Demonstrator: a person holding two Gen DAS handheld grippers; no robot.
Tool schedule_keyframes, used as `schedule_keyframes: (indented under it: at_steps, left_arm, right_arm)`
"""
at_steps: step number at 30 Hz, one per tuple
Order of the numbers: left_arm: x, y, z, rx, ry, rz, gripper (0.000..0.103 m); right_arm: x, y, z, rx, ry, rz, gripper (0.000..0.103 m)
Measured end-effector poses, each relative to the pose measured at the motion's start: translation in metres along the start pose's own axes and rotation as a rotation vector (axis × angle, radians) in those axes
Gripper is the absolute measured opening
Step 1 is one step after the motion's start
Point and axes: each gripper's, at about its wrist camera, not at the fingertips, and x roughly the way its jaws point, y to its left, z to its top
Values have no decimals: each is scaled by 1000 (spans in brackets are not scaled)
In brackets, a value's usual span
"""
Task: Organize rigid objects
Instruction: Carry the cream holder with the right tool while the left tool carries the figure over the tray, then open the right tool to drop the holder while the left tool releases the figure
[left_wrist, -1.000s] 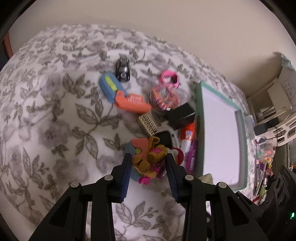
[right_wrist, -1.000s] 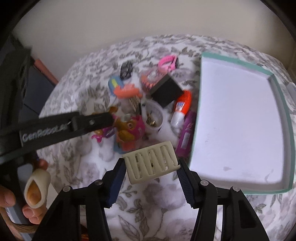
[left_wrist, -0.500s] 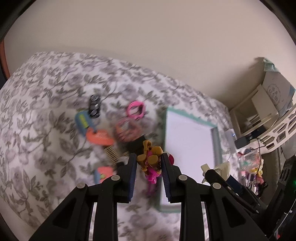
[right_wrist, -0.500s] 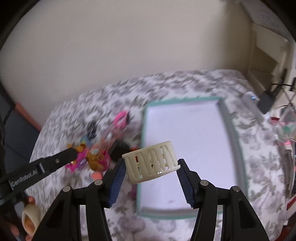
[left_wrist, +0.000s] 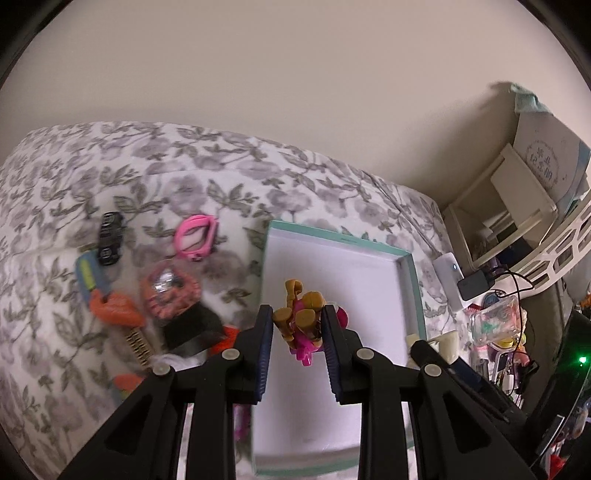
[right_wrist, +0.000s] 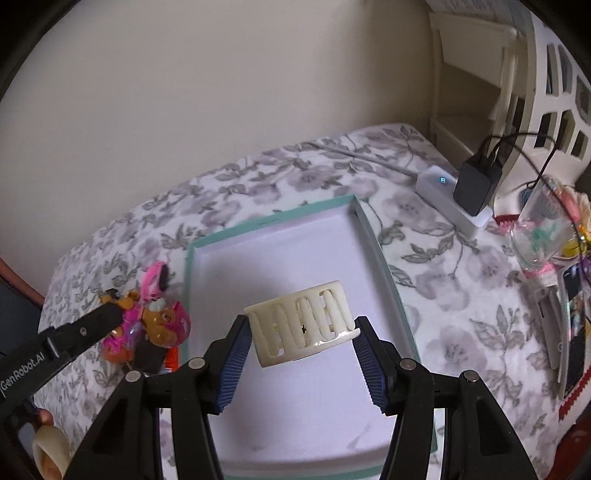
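Rigid objects, item one: small brown-and-pink plastic puppy figure (left_wrist: 301, 320), pinched between the pads of the left gripper (left_wrist: 297, 345), jaws narrow and closed upon it; carried in the air above the near-left part of the shallow white tray with teal rim (left_wrist: 414, 280), not touching it. Item two: cream slotted plastic band, curved like a cuff (right_wrist: 301, 323), clamped end to end in the right gripper (right_wrist: 300, 363), jaws set fairly wide about it; likewise aloft, over the middle of the tray (right_wrist: 384, 266), whose floor appears bare. Risks, as judged: the figure is held by an uneven body with limbs and a pink base projecting below the pads, so a loosened grip or a knock on the tray rim might twist it free; the band is thin and bears on the pads only at its ends, so it may spring or tilt out, or bounce on the hard floor if released from height; both tools converge on one tray and could collide. Remaining stock, all left of the tray on the grey-floral bedcover (left_wrist: 207, 173): black toy car (left_wrist: 110, 238), pink plastic loop (left_wrist: 195, 237), pink round beaded case (left_wrist: 169, 293), orange plastic piece (left_wrist: 116, 312), black box (left_wrist: 192, 328). Right of the tray: white power strip (right_wrist: 452, 203) with black charger.
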Motion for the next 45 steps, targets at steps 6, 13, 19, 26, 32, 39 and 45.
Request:
schedule_keyframes:
  at_steps: [6, 13, 19, 26, 32, 39, 45]
  left_arm:
    - [34, -10, 1, 22, 23, -11, 27]
    - [70, -7, 1, 30, 61, -3, 27]
    - [86, -4, 4, 32, 54, -2, 28]
    - [87, -6, 6, 37, 49, 5, 28]
    - [89, -5, 5, 37, 70, 4, 34]
    - [87, -1, 7, 14, 91, -1, 52]
    - [73, -3, 16, 26, 69, 27, 52]
  right_arm:
    - [29, -11, 6, 20, 34, -16, 60]
    - [65, -13, 7, 13, 79, -30, 60]
    - [82, -14, 7, -4, 86, -48, 60]
    - [84, -13, 9, -3, 79, -48, 60]
    - [79, -16, 11, 5, 74, -50, 60]
    - [69, -16, 16, 3, 51, -47, 67]
    - [56, -15, 23, 0, 36, -56, 67]
